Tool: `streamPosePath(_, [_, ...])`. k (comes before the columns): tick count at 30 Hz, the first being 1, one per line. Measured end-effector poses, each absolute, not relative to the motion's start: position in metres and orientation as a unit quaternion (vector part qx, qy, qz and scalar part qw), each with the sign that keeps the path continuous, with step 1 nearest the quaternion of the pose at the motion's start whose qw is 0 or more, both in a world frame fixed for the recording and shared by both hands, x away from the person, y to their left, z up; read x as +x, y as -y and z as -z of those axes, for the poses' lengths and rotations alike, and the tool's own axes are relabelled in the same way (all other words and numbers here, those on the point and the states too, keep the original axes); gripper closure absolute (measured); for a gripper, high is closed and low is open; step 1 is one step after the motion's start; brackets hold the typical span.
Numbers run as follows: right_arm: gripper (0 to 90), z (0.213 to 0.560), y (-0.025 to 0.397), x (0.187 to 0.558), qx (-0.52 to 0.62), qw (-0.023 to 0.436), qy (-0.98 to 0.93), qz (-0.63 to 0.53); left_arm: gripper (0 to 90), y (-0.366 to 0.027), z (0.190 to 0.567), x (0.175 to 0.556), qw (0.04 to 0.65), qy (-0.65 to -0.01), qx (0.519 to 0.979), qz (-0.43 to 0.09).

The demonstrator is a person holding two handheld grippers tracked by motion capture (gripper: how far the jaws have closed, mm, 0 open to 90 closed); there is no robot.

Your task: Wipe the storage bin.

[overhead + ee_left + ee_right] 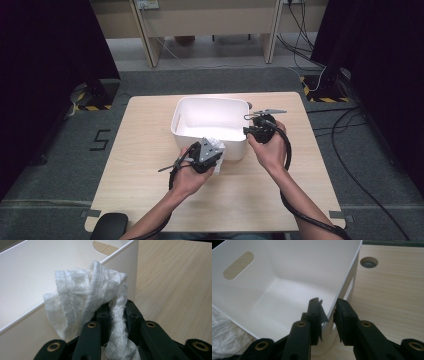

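High view. A white bin stands near the middle of a light wooden table, its long side running left to right across the table. The left gripper sits at the bin's near wall, close to the near right corner, with a crumpled white cloth bunched at its tip, touching or just outside the wall. The right gripper is at the bin's right end wall. Jaw positions cannot be read from here.

Left gripper view. The jaws are closed on the cloth; a twisted strand runs down between them, and the loose bulk rises above the tips and flops left, against the bin's rim. The cloth's long axis runs from the jaws upward, its free end pointing over the rim toward the inside of the bin. Most of the bundle sits at rim level, not yet past it.

Right gripper view. The jaws stand narrow astride the bin's end wall, one inside and one outside, apparently pinching the wall to steady the bin. The bin's floor is bare. A corner of the cloth shows at the lower left, outside the near wall.

Judgement. The step in hand appears to be placing the cloth in the bin while the other gripper braces it. The next move calls for lifting the bundle clear of the rim, carrying it forward over the floor, then parting the jaws. Trailing folds could catch on the rim.
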State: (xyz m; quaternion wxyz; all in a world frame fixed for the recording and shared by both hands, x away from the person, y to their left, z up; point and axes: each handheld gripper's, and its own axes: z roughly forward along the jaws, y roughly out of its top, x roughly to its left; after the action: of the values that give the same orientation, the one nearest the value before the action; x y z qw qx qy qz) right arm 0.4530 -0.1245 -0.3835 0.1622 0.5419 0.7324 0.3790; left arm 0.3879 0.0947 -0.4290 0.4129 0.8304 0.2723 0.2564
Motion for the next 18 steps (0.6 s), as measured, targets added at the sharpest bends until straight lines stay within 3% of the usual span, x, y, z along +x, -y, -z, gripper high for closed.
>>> streamPosePath(18, [74.5,0.384,0.124,0.453,0.541,0.163,-0.733,-0.379,77.1,-0.093,0.44,0.387,0.404,-0.269,0.836,-0.257])
